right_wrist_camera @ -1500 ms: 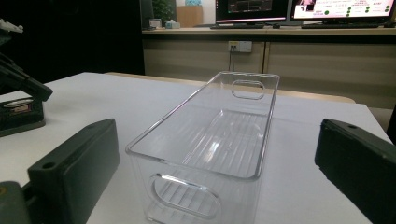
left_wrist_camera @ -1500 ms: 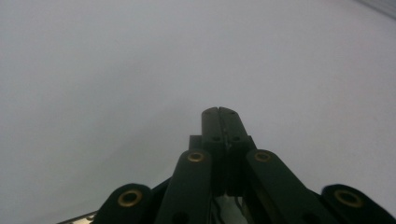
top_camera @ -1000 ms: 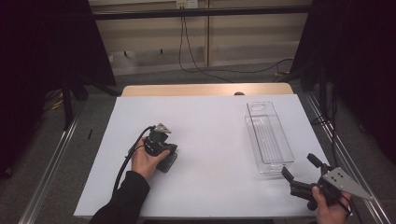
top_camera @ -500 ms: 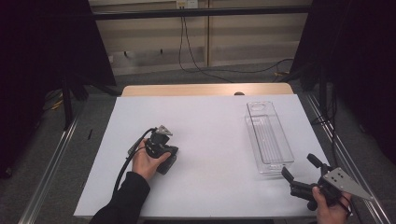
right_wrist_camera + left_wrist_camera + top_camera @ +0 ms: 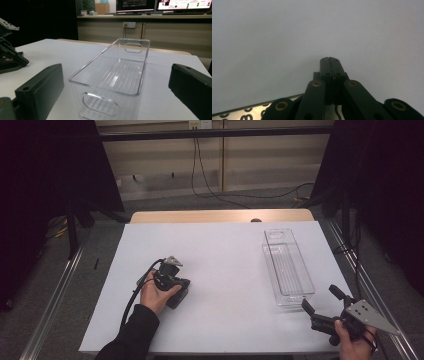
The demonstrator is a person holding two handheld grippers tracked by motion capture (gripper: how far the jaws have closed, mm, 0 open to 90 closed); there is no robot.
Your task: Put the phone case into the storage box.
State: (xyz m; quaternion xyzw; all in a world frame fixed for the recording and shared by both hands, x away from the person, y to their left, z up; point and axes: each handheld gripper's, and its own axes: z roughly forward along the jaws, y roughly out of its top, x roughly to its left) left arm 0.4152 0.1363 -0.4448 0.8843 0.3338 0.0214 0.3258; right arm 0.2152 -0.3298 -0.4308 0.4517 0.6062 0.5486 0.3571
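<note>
Change since earlier: nothing is moving; both hands and the box are staying where they were.
High view, left side: the left gripper [image 5: 171, 281] is lying on the white table [image 5: 225, 265], left of the middle, with a hand [image 5: 156, 295] resting on it.
High view, right side: the clear plastic box [image 5: 288, 266] is sitting empty on the right part of the table. The right gripper [image 5: 323, 300] is waiting at the lower right, just below the box.
Left gripper view: its two black jaws are pressing tight together in the lower middle, holding nothing, over bare white table.
Right gripper view: its jaws are standing wide apart at the bottom corners, holding nothing. The clear box is sitting in the middle, near them.
</note>
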